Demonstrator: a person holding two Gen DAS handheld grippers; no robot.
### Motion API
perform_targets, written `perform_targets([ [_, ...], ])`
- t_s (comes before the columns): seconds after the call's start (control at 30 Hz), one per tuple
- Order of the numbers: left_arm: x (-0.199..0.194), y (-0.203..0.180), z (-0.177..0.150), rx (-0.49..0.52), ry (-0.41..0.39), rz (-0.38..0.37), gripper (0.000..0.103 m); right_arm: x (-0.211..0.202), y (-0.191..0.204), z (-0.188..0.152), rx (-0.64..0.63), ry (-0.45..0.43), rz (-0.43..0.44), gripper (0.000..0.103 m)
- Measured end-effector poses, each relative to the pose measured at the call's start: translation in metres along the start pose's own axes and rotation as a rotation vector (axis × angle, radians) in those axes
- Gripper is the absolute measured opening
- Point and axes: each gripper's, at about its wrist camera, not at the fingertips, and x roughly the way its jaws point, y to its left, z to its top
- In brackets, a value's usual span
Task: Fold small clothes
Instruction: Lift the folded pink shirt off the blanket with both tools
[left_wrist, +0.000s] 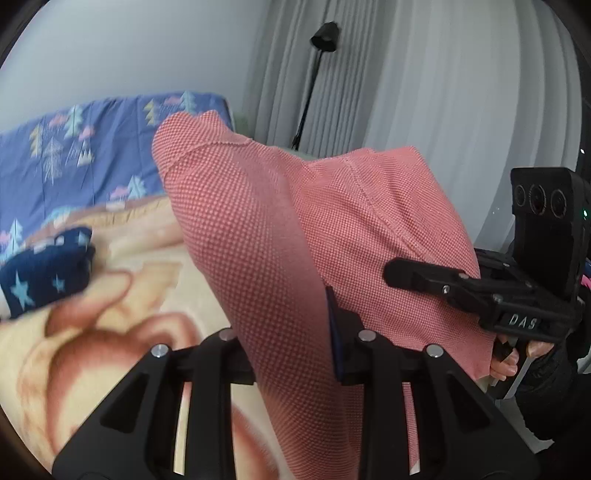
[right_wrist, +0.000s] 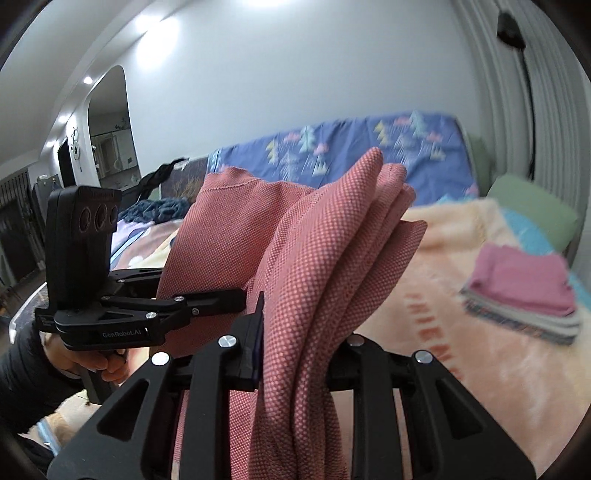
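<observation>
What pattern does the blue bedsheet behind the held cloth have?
The blue bedsheet has small pastel pine trees; clearest in the left wrist view.

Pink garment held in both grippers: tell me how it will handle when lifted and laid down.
The pink garment is probably floppy: it bunches into folds and hangs below the right gripper. It looks light, since it droops softly from the left gripper too. Its textured knit likely resists slipping, though loose ends may swing.
</observation>
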Motion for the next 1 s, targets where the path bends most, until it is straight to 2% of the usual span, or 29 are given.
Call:
perform_targets([
  [0.17, 0.006, -0.031, 0.021, 0.067, -0.019, -0.009, 0.027, -0.028, -0.007, 0.004, -0.1, -0.064, -0.087, 0.023],
  [0.53, 0.047, -0.099, 0.076, 0.207, -0.032, -0.04, 0.028, -0.074, -0.073, 0.022, -0.013, -0.15, -0.166, 0.023],
  [1.0, 0.11, -0.138, 0.119, 0.306, -0.006, -0.058, 0.028, -0.098, -0.125, 0.036, 0.031, -0.186, -0.257, 0.023],
])
